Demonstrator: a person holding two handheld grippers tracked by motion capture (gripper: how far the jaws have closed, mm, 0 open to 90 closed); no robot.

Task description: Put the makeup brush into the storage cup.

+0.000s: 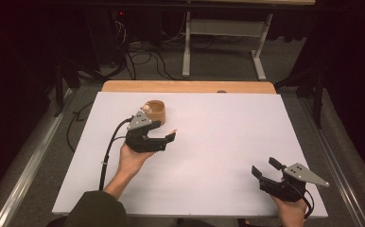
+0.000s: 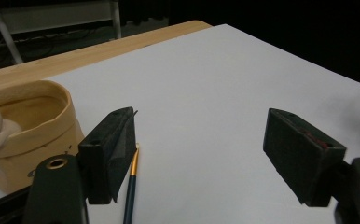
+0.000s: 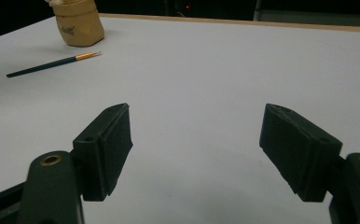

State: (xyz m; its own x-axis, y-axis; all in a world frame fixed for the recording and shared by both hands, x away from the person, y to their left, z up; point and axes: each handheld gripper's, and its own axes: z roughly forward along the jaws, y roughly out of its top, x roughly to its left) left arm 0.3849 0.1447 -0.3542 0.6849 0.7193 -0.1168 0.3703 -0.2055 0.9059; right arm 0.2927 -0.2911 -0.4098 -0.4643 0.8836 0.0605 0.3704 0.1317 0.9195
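Left gripper spread wide, holding nothing, low over the white table. Paintbrush lies flat just beside its left jaw, under that jaw's inner edge. Tan cup near, off to the jaw's left. Right gripper also spread, empty, well apart from brush and cup

We see the paintbrush partly behind a jaw, its handle cut off at the near edge; the cup's top is cropped.
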